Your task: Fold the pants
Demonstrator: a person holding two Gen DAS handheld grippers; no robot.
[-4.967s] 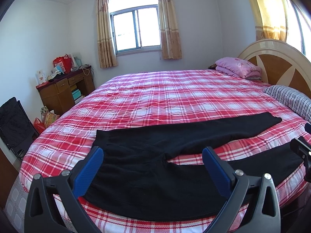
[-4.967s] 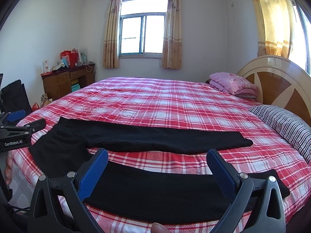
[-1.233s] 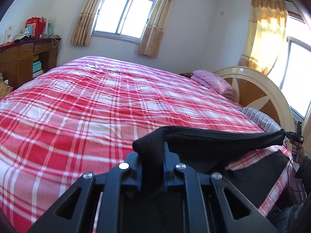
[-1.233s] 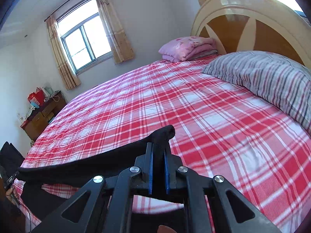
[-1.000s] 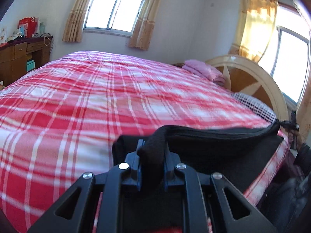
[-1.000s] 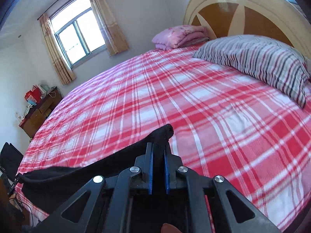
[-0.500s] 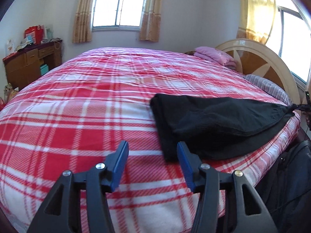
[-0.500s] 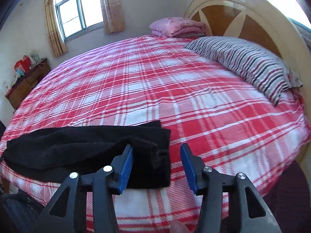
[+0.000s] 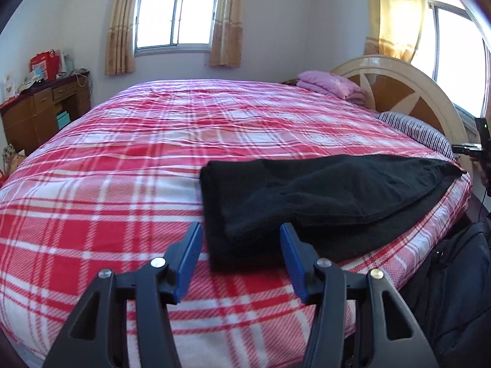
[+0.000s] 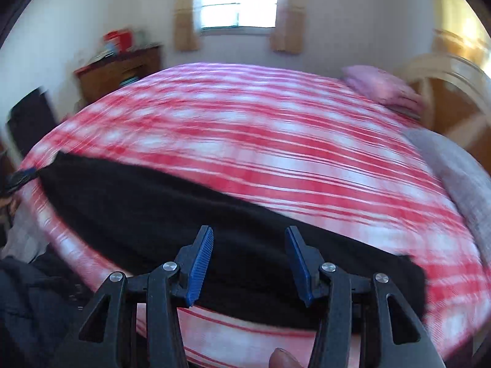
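**One leg laid over the other: set up the crosswise fold with care**

You had the black pants (image 9: 322,202) lying along the near edge of the red plaid bed (image 9: 122,159), doubled lengthwise so one leg sat on top of the other; the upper layer's edge ran a little short of the lower one toward the headboard (image 9: 408,92) end, so the two were not quite flush. Your left gripper (image 9: 241,256) hovered just short of the near corner of the cloth with its blue pads spread apart and nothing between them; your right gripper (image 10: 248,260) hung above the cloth, jaws likewise parted and empty, though that view was smeared by motion and showed little fine detail.

By my judgement the lengthwise fold was done and the crosswise fold was the step in hand. To do it well, you would have wanted to even the offset layers first; then to pinch both layers together at each corner of one end, not the top layer alone; to lift only enough to clear the cloth beneath; and to carry that end straight along the length, since soft knit sags and skews if one side leads.
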